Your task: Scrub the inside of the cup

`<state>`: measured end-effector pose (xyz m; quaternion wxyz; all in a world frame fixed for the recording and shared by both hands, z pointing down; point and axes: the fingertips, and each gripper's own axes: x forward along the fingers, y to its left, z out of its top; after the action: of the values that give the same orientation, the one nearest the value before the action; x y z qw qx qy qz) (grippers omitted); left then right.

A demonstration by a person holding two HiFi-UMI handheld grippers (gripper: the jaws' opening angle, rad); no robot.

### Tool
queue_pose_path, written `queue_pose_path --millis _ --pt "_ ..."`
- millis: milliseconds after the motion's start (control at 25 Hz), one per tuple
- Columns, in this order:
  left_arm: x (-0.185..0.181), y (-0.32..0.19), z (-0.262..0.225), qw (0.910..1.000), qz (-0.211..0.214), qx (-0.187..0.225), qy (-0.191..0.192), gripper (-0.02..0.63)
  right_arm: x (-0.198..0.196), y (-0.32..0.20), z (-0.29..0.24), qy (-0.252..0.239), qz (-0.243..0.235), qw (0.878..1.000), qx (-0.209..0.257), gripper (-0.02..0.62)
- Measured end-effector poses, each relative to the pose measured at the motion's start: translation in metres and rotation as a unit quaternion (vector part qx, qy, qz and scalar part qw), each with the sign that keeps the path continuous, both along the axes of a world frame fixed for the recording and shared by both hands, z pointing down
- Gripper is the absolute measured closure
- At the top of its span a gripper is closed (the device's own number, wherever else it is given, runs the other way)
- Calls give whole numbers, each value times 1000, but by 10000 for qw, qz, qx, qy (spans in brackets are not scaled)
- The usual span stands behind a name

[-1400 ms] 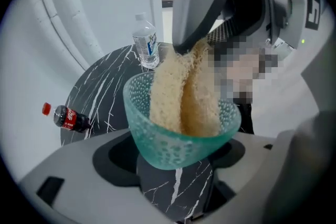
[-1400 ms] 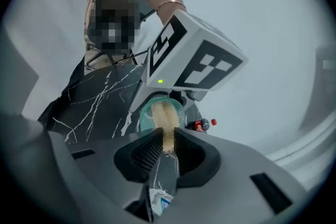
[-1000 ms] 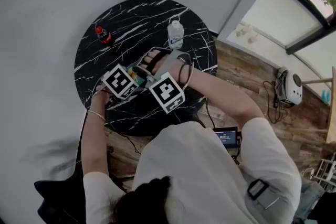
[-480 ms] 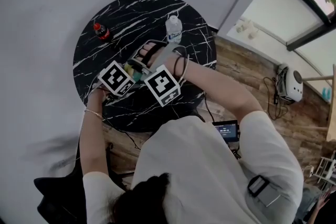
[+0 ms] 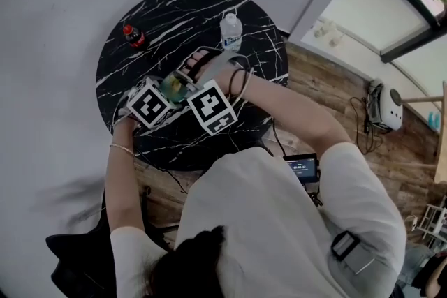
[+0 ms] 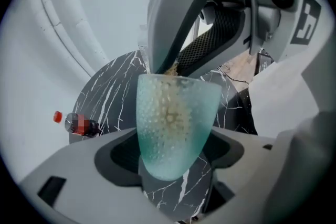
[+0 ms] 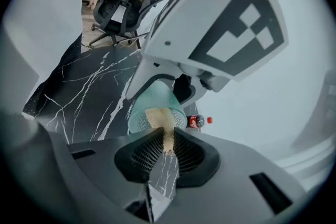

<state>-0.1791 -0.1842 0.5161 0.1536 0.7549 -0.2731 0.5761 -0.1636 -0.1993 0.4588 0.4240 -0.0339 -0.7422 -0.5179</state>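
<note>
Person is leaning over a round black marbled worktop [image 5: 183,16], a tool in each hand. Left hand-held gripper [image 6: 176,147] is pinching the frosted teal cup [image 6: 176,113] by its sides and holding it over the worktop, mouth tilting toward the other tool. Right hand-held gripper [image 7: 167,140] is sitting right at the cup's mouth, jaws pressing together on a tan scrubbing strip [image 7: 160,119] that is reaching down inside the cup. Further back, a cola bottle [image 5: 133,36] is sitting near the far left edge and a clear water bottle [image 5: 231,31] toward the far right.
</note>
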Motion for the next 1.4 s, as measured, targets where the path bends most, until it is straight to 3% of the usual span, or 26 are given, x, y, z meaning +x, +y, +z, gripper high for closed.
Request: queue_pose_path --millis 280,600,800,960,1400 --pt "5 -5 -3 9988 412 252 -90 256 13 0 15 307 346 9981 -413 520" --pt "3 -6 -2 9981 547 241 -118 256 29 9 28 579 905 9816 -1580 522" --pt "-5 -5 -5 9978 549 338 -172 256 24 24 21 287 1171 9548 -2718 526" --pt "-15 -2 -6 9969 616 354 -349 256 16 37 13 87 1268 9328 -3373 528" --pt "-26 -9 -8 9920 474 591 -1007 256 1 42 -13 -388 1651 9013 -3986 529"
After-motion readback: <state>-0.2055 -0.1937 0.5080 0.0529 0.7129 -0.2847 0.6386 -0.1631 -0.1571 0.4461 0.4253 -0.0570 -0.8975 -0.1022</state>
